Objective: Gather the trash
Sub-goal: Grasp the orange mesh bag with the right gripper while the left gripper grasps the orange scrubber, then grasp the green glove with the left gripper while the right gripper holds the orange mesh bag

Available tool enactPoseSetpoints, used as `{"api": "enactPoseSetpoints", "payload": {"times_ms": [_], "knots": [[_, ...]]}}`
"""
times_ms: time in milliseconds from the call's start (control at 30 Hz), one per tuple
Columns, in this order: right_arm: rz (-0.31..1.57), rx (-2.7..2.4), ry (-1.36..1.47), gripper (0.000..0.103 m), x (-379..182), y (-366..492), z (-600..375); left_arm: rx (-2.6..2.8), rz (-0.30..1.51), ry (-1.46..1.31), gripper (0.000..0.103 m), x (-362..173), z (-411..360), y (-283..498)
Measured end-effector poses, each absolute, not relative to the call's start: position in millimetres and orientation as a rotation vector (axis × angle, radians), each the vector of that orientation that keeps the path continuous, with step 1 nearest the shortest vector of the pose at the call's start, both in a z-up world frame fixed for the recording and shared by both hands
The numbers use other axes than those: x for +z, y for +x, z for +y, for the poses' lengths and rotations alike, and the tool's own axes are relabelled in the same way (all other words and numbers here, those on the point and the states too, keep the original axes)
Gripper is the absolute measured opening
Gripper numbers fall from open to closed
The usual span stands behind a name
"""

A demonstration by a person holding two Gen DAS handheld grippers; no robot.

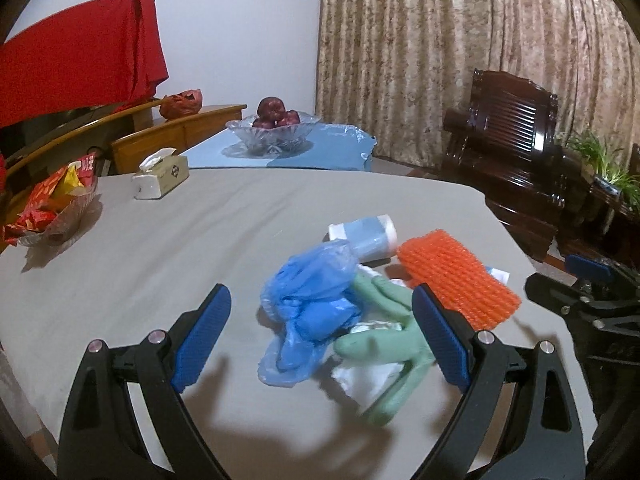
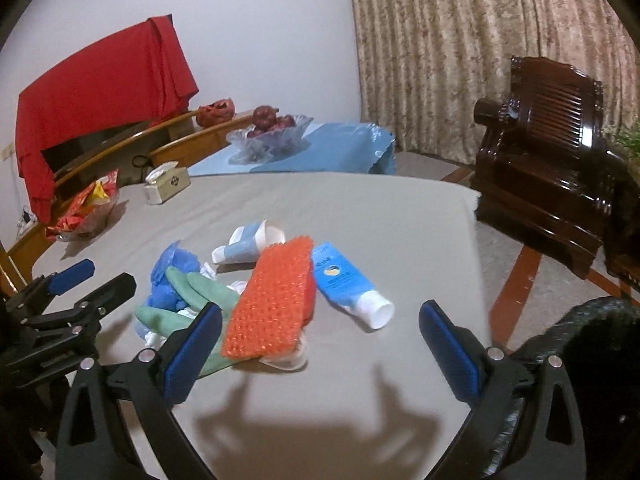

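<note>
Your left gripper (image 1: pixel 322 340) is spread wide and holds nothing, hovering above the grey table (image 1: pixel 160 248) near its front edge. The crumpled blue plastic bag (image 1: pixel 308 304) lies on the table just ahead, between its two blue pads, with the green rubber glove (image 1: pixel 384 336) beside it toward the right pad (image 1: pixel 440 344) and partly behind it. Your right gripper (image 2: pixel 320 344) is released too, empty, over the front edge near the right corner. The orange foam net (image 2: pixel 272 300) lies just ahead of its left pad (image 2: pixel 192 352), overlapping the glove. The blue tube (image 2: pixel 348 284) lies touching the net's right side, and the paper cup (image 2: pixel 248 244) lies tipped over behind the pile.
</note>
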State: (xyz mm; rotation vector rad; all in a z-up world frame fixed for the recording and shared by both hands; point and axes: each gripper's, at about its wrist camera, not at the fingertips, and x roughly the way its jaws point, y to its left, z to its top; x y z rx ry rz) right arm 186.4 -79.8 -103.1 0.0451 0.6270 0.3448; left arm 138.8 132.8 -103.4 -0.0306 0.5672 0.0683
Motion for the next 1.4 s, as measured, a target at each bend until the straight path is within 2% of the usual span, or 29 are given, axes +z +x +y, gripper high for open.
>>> {"api": "enactPoseSetpoints", "payload": {"times_ms": [233, 433, 533, 600, 633, 700, 833, 867, 1100, 1233, 1400], "knots": [[0.689, 0.368, 0.046, 0.093, -124, 209, -62, 0.085, 0.582, -0.044, 0.088, -112, 145, 144], [0.739, 0.405, 0.028, 0.080, -135, 220, -48, 0.090, 0.593, -0.049, 0.087, -116, 150, 148], [0.769, 0.438, 0.031, 0.063, -140, 224, -43, 0.089, 0.597, -0.052, 0.086, -117, 151, 150], [0.770, 0.475, 0.031, 0.043, -139, 223, -41, 0.087, 0.601, -0.053, 0.086, -118, 151, 150], [0.764, 0.488, 0.021, 0.040, -137, 221, -40, 0.087, 0.602, -0.054, 0.086, -119, 150, 150], [0.756, 0.509, 0.012, 0.023, -134, 218, -39, 0.084, 0.605, -0.056, 0.086, -120, 148, 149], [0.744, 0.528, 0.058, 0.017, -125, 212, -51, 0.071, 0.608, -0.058, 0.085, -120, 142, 148], [0.738, 0.525, 0.064, 0.013, -122, 210, -55, 0.064, 0.608, -0.058, 0.085, -120, 138, 148], [0.698, 0.476, 0.071, 0.012, -100, 189, -86, -0.009, 0.619, -0.055, 0.081, -123, 106, 149], [0.698, 0.448, 0.093, 0.012, -97, 183, -107, -0.057, 0.634, -0.038, 0.072, -128, 80, 152], [0.690, 0.422, 0.101, 0.012, -97, 177, -125, -0.112, 0.652, -0.022, 0.069, -133, 53, 156]]}}
